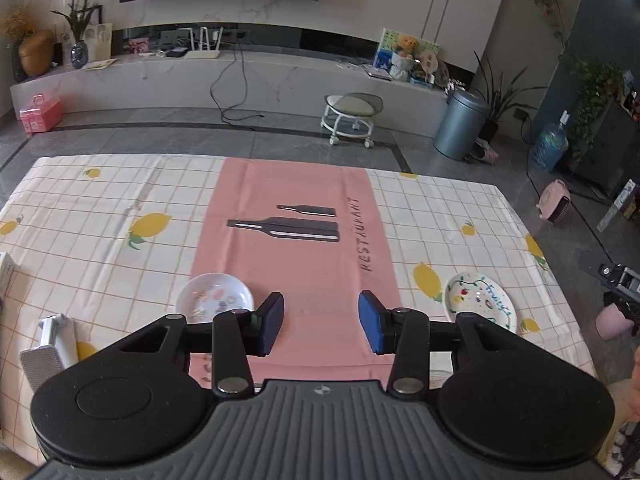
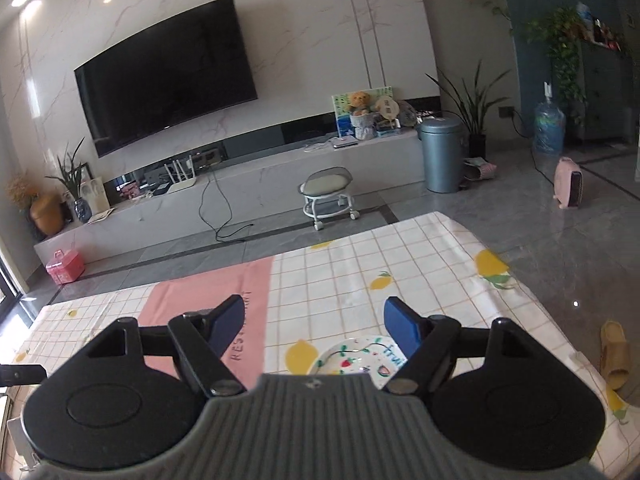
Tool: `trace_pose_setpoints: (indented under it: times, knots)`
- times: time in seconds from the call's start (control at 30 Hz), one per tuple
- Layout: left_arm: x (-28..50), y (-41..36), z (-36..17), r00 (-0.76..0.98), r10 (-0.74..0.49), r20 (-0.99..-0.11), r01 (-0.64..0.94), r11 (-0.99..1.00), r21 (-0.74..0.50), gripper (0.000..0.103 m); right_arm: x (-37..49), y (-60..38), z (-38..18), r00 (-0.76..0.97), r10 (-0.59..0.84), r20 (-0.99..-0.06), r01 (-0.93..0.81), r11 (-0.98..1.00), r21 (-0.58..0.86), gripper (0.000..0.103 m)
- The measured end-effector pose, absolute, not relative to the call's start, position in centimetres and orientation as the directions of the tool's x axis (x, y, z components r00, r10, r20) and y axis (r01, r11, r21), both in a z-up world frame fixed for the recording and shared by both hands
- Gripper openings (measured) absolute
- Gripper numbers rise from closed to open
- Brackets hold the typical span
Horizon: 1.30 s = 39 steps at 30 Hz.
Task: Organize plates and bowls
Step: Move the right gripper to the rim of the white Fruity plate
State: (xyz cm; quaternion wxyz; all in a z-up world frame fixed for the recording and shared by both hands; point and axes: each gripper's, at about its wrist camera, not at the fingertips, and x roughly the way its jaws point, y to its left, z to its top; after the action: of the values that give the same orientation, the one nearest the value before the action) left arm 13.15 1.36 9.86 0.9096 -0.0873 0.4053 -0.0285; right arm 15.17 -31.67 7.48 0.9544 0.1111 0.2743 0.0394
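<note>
On the checked lemon tablecloth (image 1: 100, 208) two dishes lie well apart, one to each side of the pink runner (image 1: 296, 200); the fruit-painted plate (image 1: 478, 300) sits on the right portion of the cloth, just beside a printed lemon, and the small white dish (image 1: 214, 296) sits at the runner's left edge, partly on the pink; both rest flat and upright, and neither is stacked on anything.

Seen from the right wrist, the fruit-painted plate (image 2: 360, 356) lies directly below and slightly short of the right gripper (image 2: 316, 320); its near half is hidden under the gripper body, so only the far rim and the painted lettering show; the plate is round, so no long axis governs the approach, only the choice of rim point. The right gripper is judged the nearer tool for this plate; the left gripper (image 1: 320, 320) hangs over bare runner between the two dishes, with the small white dish just to the left of its left pad.

Right gripper: jaws released and standing wide, blue pads (image 2: 400, 330) clear of the plate, nothing between them. Left gripper: jaws parted to a moderate gap, pads (image 1: 272, 320) over bare cloth, nothing held or touched.

The coming move probably requires the right gripper to descend and tip toward the plate's rim; a flat plate on cloth offers little edge clearance, so a shallow pad angle is advisable.

A white object (image 1: 56, 340) lies at the table's left edge, unidentified.
</note>
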Motion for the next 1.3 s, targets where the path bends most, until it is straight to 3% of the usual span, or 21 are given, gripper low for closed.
trace_pose_setpoints:
  times: [0.13,0.37,0.53,0.67,0.9,1.3]
  knots:
    - [16.3,-2.6,9.5,0.616,-0.198,-0.762,0.05,0.976,-0.213,0.051,16.6,-35.3,4.6,0.818,0.134,-0.559,0.063,0.946,0.318,0.074]
    - [21.7,-10.1,5.1,0.53,-0.185,-0.827,0.083,0.983,-0.166,0.048,18.9,-38.8,0.0,0.745,0.189,-0.64,0.141,0.893,0.428,0.063]
    - [24.7,-13.3,1.2,0.423,-0.194,-0.885,0.121,0.98,-0.157,0.026,20.1,-39.4,-2.2,0.693,0.142,-0.707,0.203,0.902,0.38,0.058]
    - [26.1,-14.4,-1.1,0.383,-0.221,-0.897,0.141,0.974,-0.18,0.026,21.8,-39.1,-4.8,0.615,0.154,-0.773,0.199,0.919,0.341,0.053]
    - [27.0,-16.2,-2.8,0.396,-0.172,-0.902,0.223,0.971,-0.087,0.025,23.5,-39.2,-6.9,0.55,0.143,-0.823,0.213,0.929,0.304,0.052]
    - [28.6,-15.8,-6.7,0.303,-0.315,-0.899,0.179,0.946,-0.27,0.025,24.9,-40.7,-8.9,0.504,0.207,-0.839,0.29,0.874,0.39,0.058]
